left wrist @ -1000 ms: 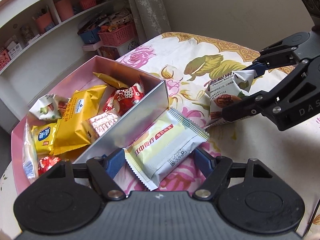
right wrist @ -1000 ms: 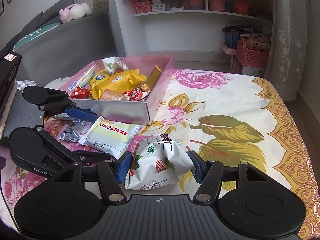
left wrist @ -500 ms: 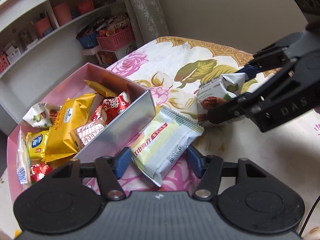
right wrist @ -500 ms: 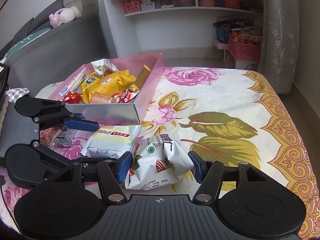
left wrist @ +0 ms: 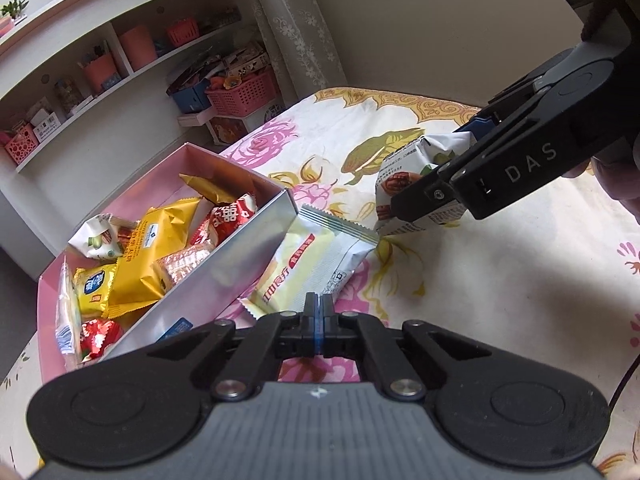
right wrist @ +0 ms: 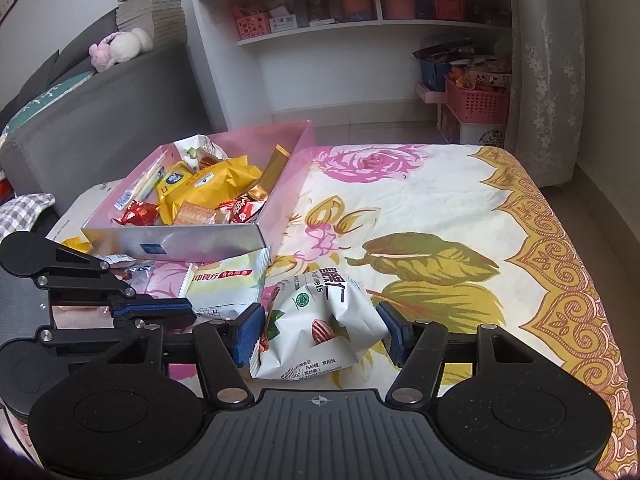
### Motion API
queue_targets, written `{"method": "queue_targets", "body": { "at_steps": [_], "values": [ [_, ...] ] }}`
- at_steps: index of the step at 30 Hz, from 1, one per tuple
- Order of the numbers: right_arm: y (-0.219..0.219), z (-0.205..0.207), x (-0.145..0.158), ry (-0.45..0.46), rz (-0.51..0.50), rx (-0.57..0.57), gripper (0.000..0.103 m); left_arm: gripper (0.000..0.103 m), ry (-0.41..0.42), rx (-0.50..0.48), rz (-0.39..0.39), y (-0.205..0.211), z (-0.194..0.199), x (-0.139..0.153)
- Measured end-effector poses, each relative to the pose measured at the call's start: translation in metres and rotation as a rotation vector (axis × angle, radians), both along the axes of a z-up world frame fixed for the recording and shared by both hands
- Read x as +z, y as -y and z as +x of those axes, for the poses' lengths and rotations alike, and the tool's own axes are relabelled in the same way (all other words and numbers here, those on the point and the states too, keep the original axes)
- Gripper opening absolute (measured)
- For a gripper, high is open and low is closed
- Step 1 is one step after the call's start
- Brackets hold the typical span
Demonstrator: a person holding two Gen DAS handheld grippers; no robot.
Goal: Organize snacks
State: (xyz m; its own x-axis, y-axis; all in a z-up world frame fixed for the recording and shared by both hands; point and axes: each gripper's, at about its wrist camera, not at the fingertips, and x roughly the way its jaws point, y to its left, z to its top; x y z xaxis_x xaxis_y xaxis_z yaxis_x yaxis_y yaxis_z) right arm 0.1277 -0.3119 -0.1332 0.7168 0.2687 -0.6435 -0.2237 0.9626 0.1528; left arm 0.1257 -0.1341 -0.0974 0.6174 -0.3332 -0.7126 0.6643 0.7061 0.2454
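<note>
The left gripper (left wrist: 316,322) is sitting with its jaws pressed fully together — they have just been closing — and the pale yellow-green snack packet (left wrist: 310,268) is lying just beyond the tips; whether its near edge is actually pinched I cannot tell. That packet is resting on the floral tablecloth (right wrist: 420,216), touching the silver wall of the pink snack box (left wrist: 224,272) at its 4 o'clock corner.

The right gripper (right wrist: 320,330) is holding its jaws about half open, both blue pads squeezing the white pecan-kernel bag (right wrist: 320,324), which is crumpling between them — a firm grip, by the look of it. In the left wrist view that bag is showing at 2 o'clock of the box, well clear of the wall.

The box is already filling up: yellow biscuit packs (right wrist: 208,186), red wrapped sweets (right wrist: 138,214), a gold wrapper (right wrist: 268,176) leaning on the far side. So the job is looking well along, but not finished — the pecan bag and the yellow-green packet are both still outside, and a few small wrappers (right wrist: 116,262) are peeking out at 7 o'clock of the box.
</note>
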Motion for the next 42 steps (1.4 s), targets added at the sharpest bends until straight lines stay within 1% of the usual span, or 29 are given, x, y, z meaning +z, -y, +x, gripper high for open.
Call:
{"method": "queue_targets", "body": {
  "at_steps": [3,5,6,7,8,9,10,11,12,13,15,20,21,23,26,28,29,30,31,34,35,36,42],
  "values": [
    [0.002,-0.001,0.002,0.005,0.006,-0.005,0.061,0.000,-0.007,0.008,-0.015,-0.004,-0.001,0.003],
    [0.003,-0.001,0.004,0.006,0.014,-0.008,0.061,0.000,-0.027,-0.007,-0.017,-0.006,0.000,0.005],
    [0.003,-0.001,0.004,0.006,0.016,-0.010,0.061,0.003,-0.029,-0.002,-0.013,-0.006,0.001,0.005],
    [0.003,-0.001,0.005,0.007,0.017,-0.010,0.061,0.009,-0.023,0.013,-0.009,-0.006,0.002,0.005],
    [0.003,-0.001,0.005,0.007,0.017,-0.009,0.061,0.021,-0.019,0.026,-0.014,-0.007,0.004,0.006],
    [0.003,-0.001,0.005,0.006,0.018,-0.008,0.061,0.040,-0.013,0.048,-0.024,-0.008,0.006,0.006],
    [0.003,-0.001,0.005,0.005,0.018,-0.008,0.061,0.051,-0.015,0.068,-0.038,-0.009,0.009,0.007],
    [0.003,-0.001,0.005,0.005,0.019,-0.008,0.061,0.068,-0.021,0.087,-0.055,-0.009,0.012,0.007],
    [0.004,-0.001,0.005,0.005,0.020,-0.009,0.061,0.076,-0.030,0.110,-0.071,-0.009,0.015,0.007],
    [0.004,-0.001,0.005,0.004,0.022,-0.011,0.061,0.079,-0.046,0.139,-0.084,-0.007,0.019,0.006],
    [0.007,0.000,0.005,0.002,0.026,-0.018,0.061,0.090,-0.082,0.201,-0.104,-0.003,0.027,0.005],
    [0.015,0.003,0.006,-0.003,0.043,-0.039,0.061,0.097,-0.120,0.332,-0.136,0.012,0.038,0.002],
    [0.016,0.003,0.006,-0.005,0.046,-0.043,0.061,0.097,-0.121,0.348,-0.131,0.017,0.039,0.001],
    [0.018,0.004,0.005,-0.008,0.046,-0.047,0.061,0.097,-0.115,0.378,-0.097,0.026,0.041,-0.003],
    [0.019,0.004,0.004,-0.013,0.041,-0.048,0.061,0.092,-0.122,0.399,-0.044,0.036,0.041,-0.011],
    [0.018,0.004,0.004,-0.016,0.041,-0.047,0.061,0.088,-0.134,0.424,-0.068,0.034,0.039,-0.013],
    [0.018,0.004,0.004,-0.015,0.041,-0.046,0.061,0.082,-0.149,0.432,-0.091,0.032,0.039,-0.012],
    [0.018,0.004,0.004,-0.014,0.041,-0.044,0.061,0.069,-0.173,0.433,-0.122,0.029,0.039,-0.012],
    [0.018,0.003,0.004,-0.013,0.041,-0.043,0.061,0.063,-0.190,0.429,-0.148,0.026,0.038,-0.010],
    [0.016,0.002,0.006,-0.009,0.042,-0.039,0.061,0.038,-0.181,0.414,-0.139,0.025,0.034,-0.007],
    [0.016,0.002,0.007,-0.007,0.042,-0.037,0.061,0.017,-0.182,0.403,-0.138,0.025,0.032,-0.006],
    [0.016,0.002,0.007,-0.005,0.042,-0.035,0.061,0.009,-0.183,0.404,-0.129,0.025,0.031,-0.005],
    [0.011,0.001,0.012,0.007,0.044,-0.025,0.061,0.005,-0.189,0.387,-0.151,0.012,0.023,0.000]
  ]
}}
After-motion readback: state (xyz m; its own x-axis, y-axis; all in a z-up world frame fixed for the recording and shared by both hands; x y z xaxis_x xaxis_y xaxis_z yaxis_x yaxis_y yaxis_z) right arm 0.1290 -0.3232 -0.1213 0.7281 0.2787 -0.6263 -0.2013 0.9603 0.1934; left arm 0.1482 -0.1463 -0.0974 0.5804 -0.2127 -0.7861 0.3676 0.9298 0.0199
